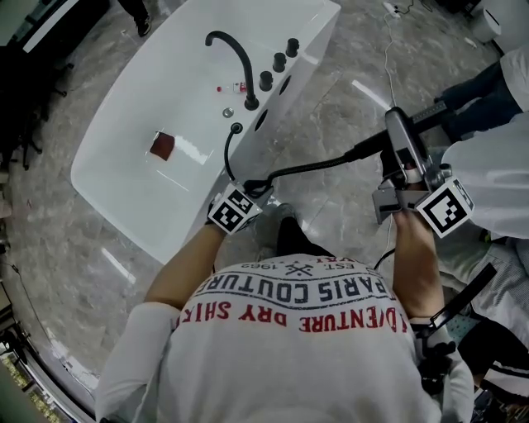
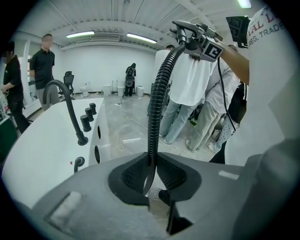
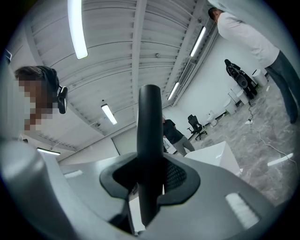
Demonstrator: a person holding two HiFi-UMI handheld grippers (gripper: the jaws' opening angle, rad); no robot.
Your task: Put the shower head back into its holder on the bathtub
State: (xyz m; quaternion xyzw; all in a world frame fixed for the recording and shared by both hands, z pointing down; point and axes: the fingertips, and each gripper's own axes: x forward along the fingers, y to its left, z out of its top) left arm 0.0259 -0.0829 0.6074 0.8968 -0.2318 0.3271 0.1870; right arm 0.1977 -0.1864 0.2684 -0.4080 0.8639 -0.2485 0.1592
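Curved faucet point(image 1: 250, 101) and 3 knobs point(image 1: 278, 62) crowding the tub rim point(image 1: 314, 33), open floor point(image 1: 331, 132) beside it (bystanders point(image 1: 492, 99) at right)

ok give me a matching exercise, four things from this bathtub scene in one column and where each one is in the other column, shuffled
Things:
1. shower head
2. black hose
3. curved black spout
4. dark red square

Places:
a. on the floor of the bathtub
b. clamped in the left gripper
c. standing on the bathtub rim
d. clamped in the right gripper

Pairs: 1-d, 2-b, 3-c, 4-a
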